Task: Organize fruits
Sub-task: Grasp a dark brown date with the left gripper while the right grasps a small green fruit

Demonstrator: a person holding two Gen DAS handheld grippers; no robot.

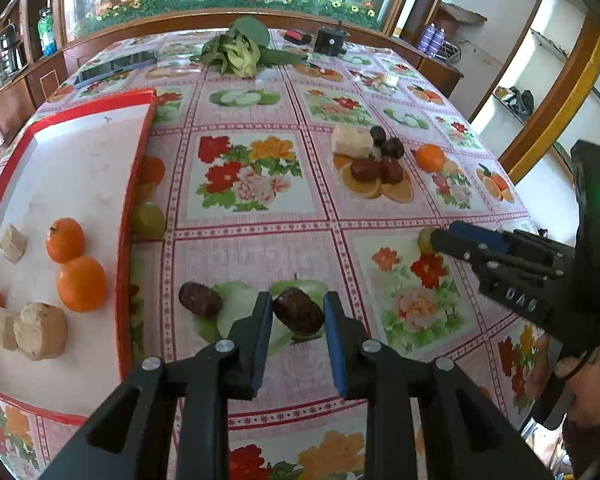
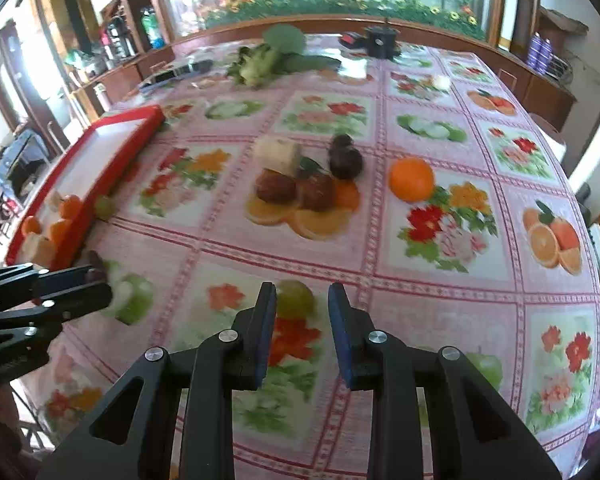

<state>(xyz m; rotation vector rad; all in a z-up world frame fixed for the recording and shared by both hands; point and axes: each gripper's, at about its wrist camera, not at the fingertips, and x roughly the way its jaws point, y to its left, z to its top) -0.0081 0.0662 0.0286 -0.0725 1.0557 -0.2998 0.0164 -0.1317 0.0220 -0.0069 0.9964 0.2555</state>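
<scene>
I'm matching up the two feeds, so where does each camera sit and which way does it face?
Left wrist: on the left gripper, looking down over a dark date toward the red tray; the right gripper and a hand show.
Right wrist: on the right gripper, looking down over a green grape; the left gripper shows.
Shared: tray, date pile, loose orange.
</scene>
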